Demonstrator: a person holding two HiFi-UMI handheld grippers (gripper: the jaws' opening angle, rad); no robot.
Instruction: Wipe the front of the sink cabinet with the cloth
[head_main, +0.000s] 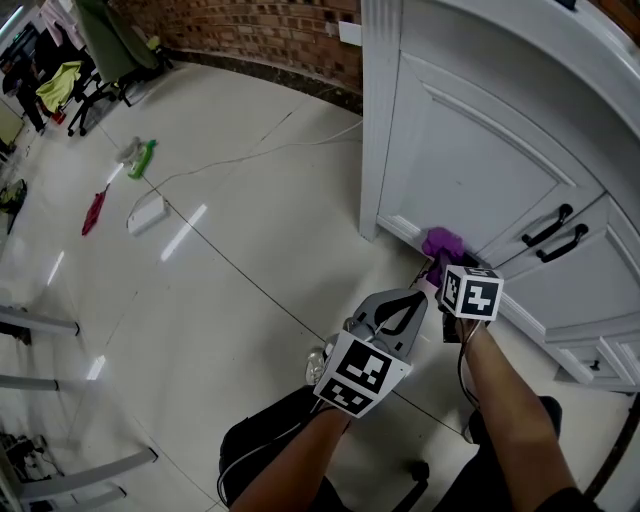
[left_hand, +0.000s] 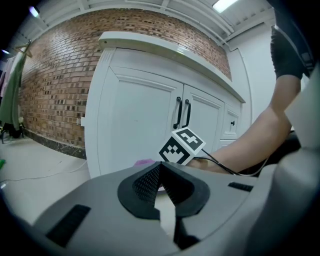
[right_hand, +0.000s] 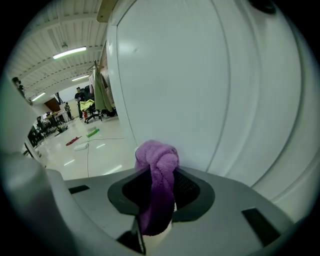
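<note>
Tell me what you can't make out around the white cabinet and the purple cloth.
- Contact between the purple fleecy cloth and the white panelled cabinet door: right gripper view, the bunched cloth covers it.
- Sink: cut off at the head view's top edge; left gripper view shows only the countertop from below.
- Red item and green item on the floor: head view, too small to name.

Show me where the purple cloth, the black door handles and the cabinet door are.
purple cloth (right_hand: 157, 159): right gripper view, on its bunched top.
black door handles (head_main: 547, 226): head view, middle of the upper handle's bar.
cabinet door (head_main: 470, 165): head view, its flat centre panel.
</note>
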